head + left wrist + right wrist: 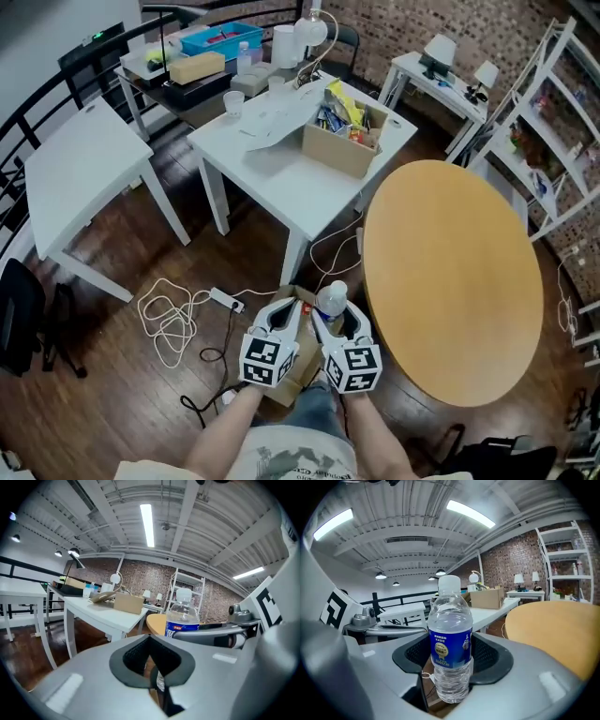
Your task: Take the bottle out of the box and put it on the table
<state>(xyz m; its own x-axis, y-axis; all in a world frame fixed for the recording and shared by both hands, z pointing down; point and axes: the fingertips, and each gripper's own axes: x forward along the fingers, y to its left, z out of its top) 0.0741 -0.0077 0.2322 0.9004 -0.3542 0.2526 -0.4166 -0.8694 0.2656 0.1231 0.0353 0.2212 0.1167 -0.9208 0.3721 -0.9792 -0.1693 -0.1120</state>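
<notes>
A clear water bottle (pixel 331 298) with a white cap and blue label stands upright in my right gripper (pixel 337 317), whose dark cupped pads (pixel 493 656) close round its lower body (pixel 450 644). My left gripper (pixel 281 319) is right beside it on the left, jaws closed together with nothing in their cutout (pixel 152 660); the bottle (pixel 182 616) shows just beyond it. Both hang above the open cardboard box (pixel 286 382) on the floor. The round wooden table (pixel 450 281) lies close on the right.
A white square table (pixel 272 178) ahead carries a cardboard box of items (pixel 342 141) and papers. Another white table (pixel 84 159) stands at the left. White cables and a power strip (pixel 225 300) lie on the dark floor. A white shelf (pixel 553 122) stands at the far right.
</notes>
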